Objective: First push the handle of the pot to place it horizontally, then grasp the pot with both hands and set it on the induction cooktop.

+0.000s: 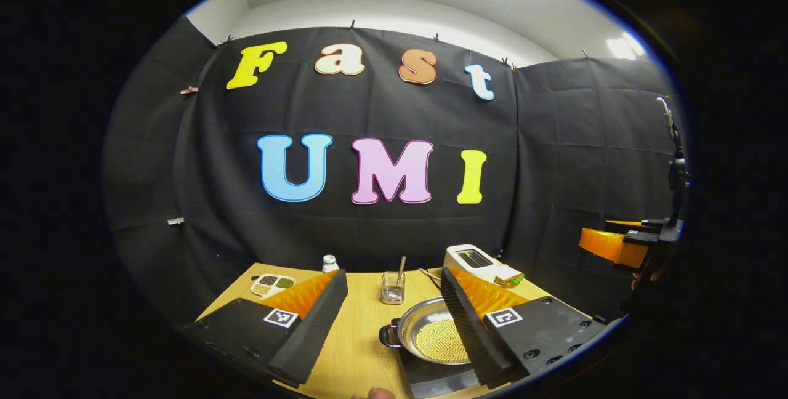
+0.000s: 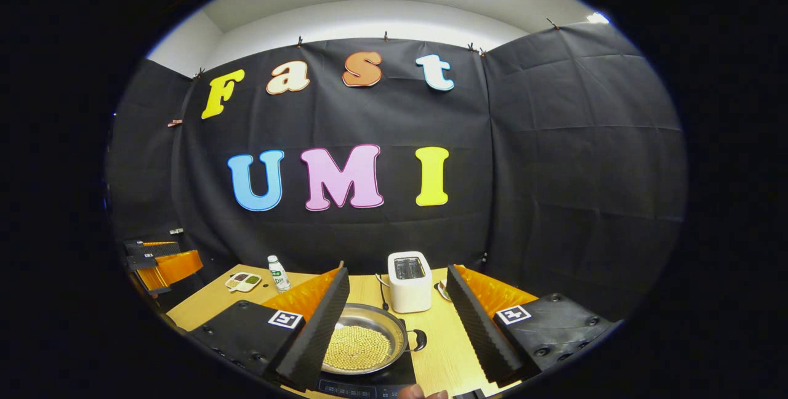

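A steel pot [image 1: 431, 332] with yellow beans in it sits on the black induction cooktop [image 1: 434, 379]. Its left loop handle [image 1: 388, 335] sticks out sideways. My left gripper [image 1: 393, 276] is open above the table, and its right finger [image 1: 469, 325] covers the pot's right side. In the right gripper view the pot [image 2: 363, 342] rests on the cooktop [image 2: 369, 388] with its right handle [image 2: 419, 340] showing. My right gripper [image 2: 397, 271] is open, its left finger [image 2: 315, 328] across the pot's left rim. Neither gripper touches the pot. Each gripper also appears off to the side in the other's view: right gripper [image 1: 606, 242], left gripper [image 2: 154, 263].
On the wooden table [image 2: 197, 303] stand a white toaster [image 2: 409, 282], a small bottle [image 2: 278, 273], a divided dish of grains [image 2: 243, 281] and a glass holder with a stick [image 1: 393, 287]. A sandwich-like item [image 1: 508, 274] lies beside the toaster [image 1: 473, 260].
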